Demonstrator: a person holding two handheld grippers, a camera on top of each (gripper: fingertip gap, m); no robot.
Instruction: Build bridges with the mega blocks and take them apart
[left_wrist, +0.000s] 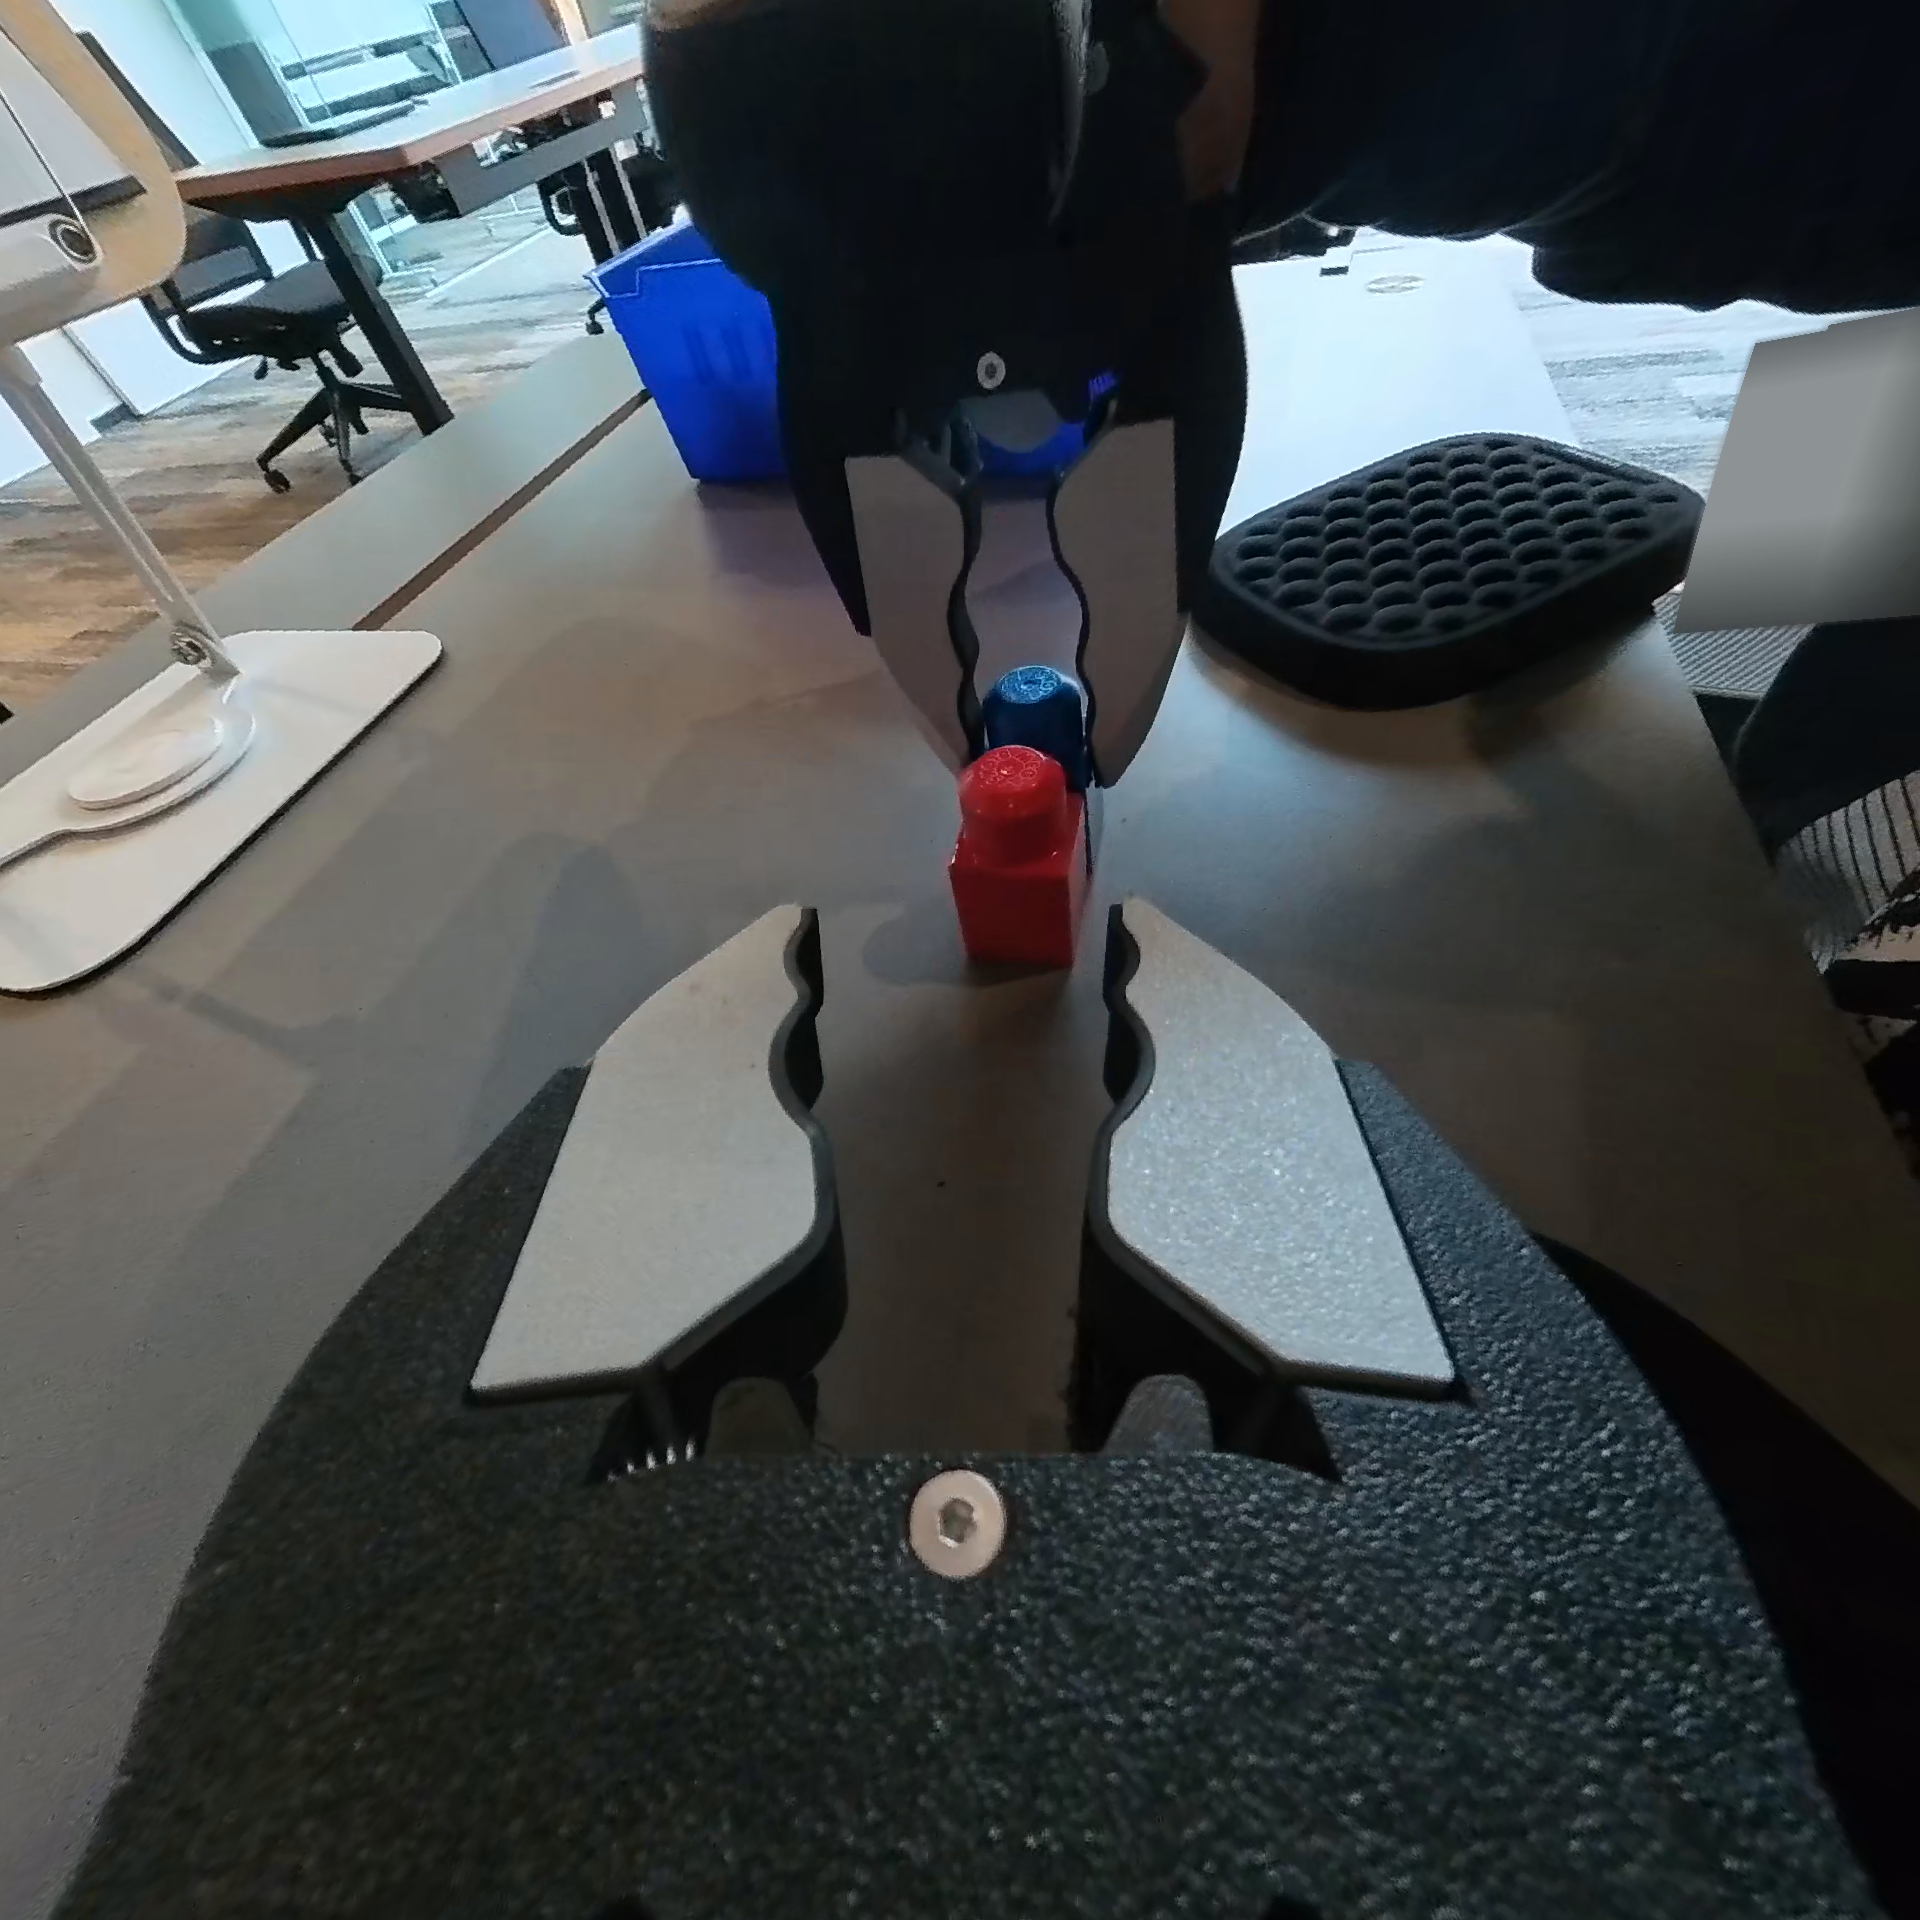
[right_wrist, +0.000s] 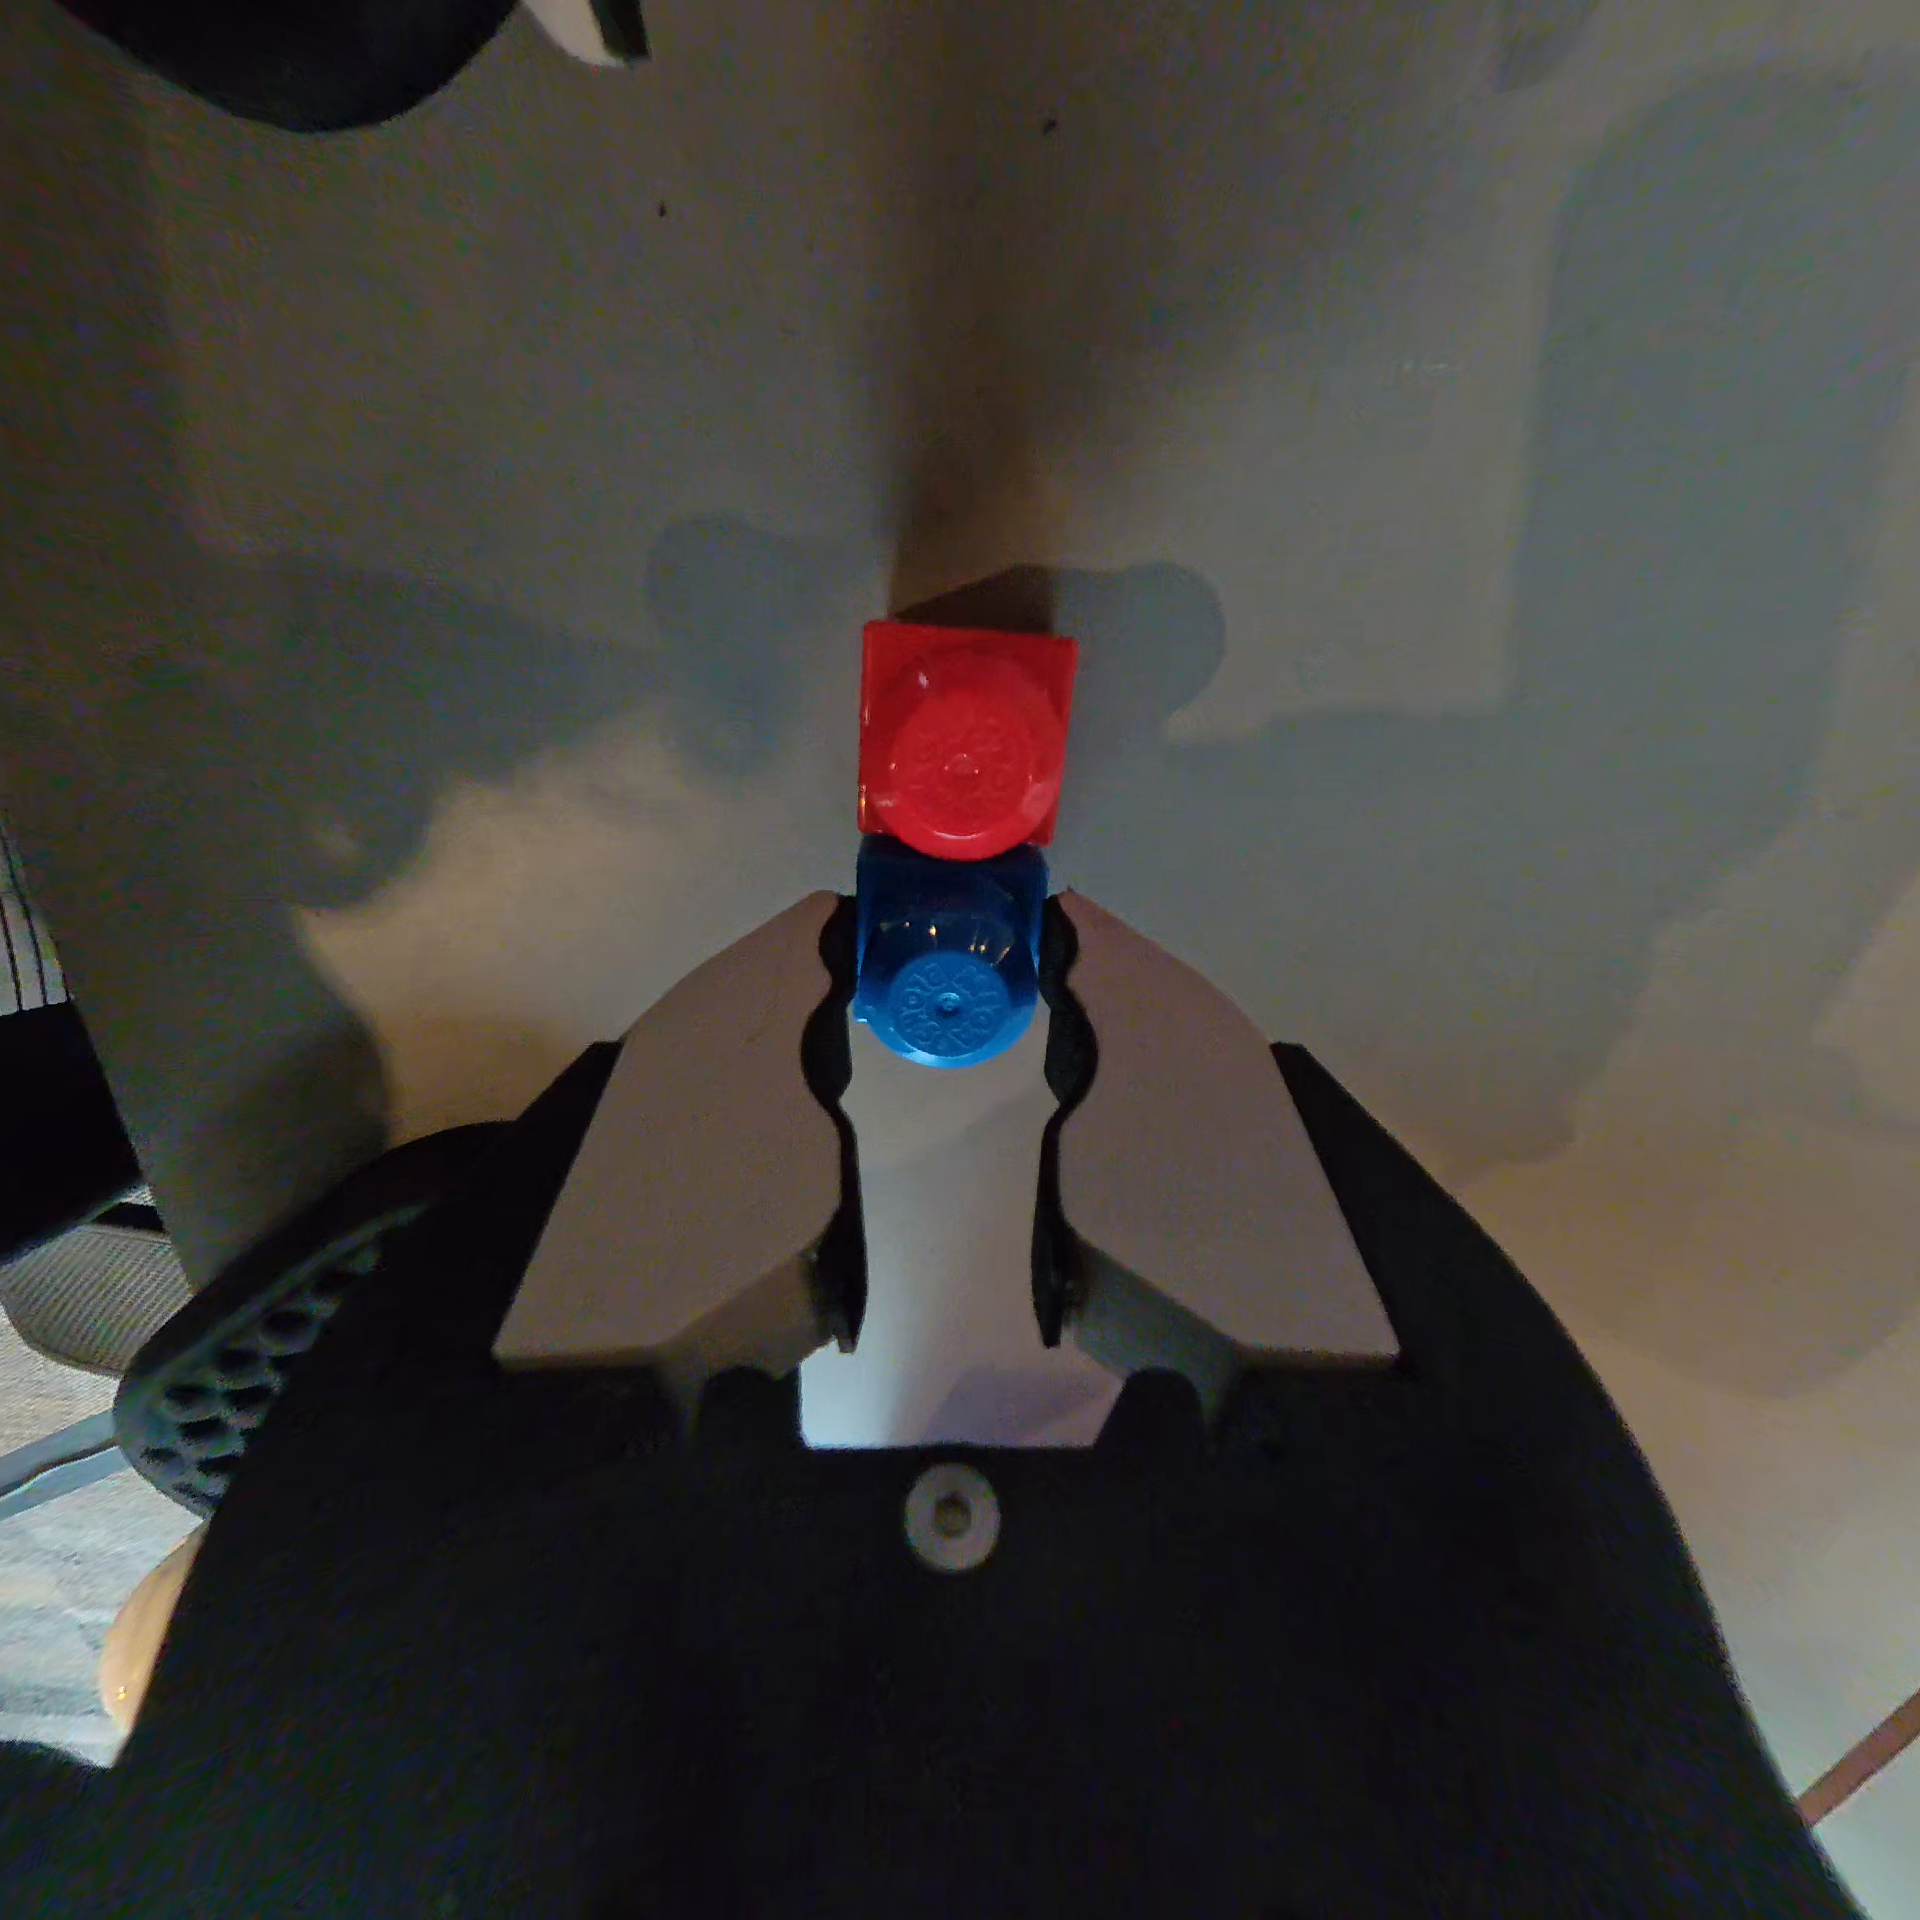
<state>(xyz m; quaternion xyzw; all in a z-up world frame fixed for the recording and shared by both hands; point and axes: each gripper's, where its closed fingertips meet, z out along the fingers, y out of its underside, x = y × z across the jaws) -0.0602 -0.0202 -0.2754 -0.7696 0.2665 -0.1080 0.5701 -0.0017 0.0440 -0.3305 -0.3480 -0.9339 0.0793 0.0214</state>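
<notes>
The right hand-held gripper (right_wrist: 948, 940) comes down from above, its fingers closed on the blue block (right_wrist: 943, 971), which sits against the red block (left_wrist: 1016, 868) on the grey worktop (left_wrist: 520, 1039), apparently well in from its edges. The left hand-held gripper (left_wrist: 961, 935) is spread wide, holding nothing, just short of the red block.

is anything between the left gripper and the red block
Nothing visible. The left gripper is open, with bare table up to the red block. The blue block sits just behind the red one, with the right gripper around it.
</notes>
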